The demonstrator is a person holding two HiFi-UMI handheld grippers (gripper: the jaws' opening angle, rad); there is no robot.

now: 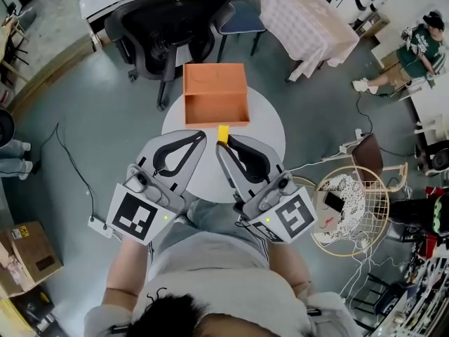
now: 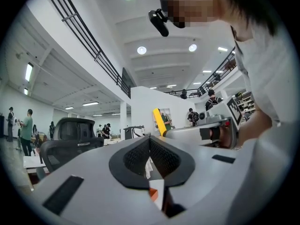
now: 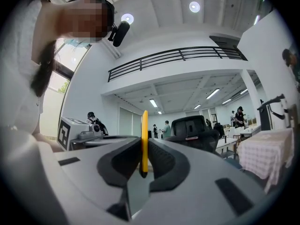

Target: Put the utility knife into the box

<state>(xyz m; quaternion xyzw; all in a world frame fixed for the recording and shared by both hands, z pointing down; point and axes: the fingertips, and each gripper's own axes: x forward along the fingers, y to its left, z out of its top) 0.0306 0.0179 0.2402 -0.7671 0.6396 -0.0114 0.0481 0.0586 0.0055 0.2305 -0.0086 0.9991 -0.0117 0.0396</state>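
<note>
The right gripper (image 1: 224, 144) is clamping the utility knife (image 1: 223, 133) just short of the box (image 1: 216, 108), while the left gripper (image 1: 202, 138) is idling, clenched and empty

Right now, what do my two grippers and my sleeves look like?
Left gripper and right gripper match: light grey shells, black textured loop-shaped jaw pads, a white cube with black square markers at the rear, a small green light. The shirt is pale grey, short-sleeved.

A round white table (image 1: 263, 118), orange box (image 1: 216, 93) at its far edge (top open), grey floor (image 1: 91, 118) beneath
</note>
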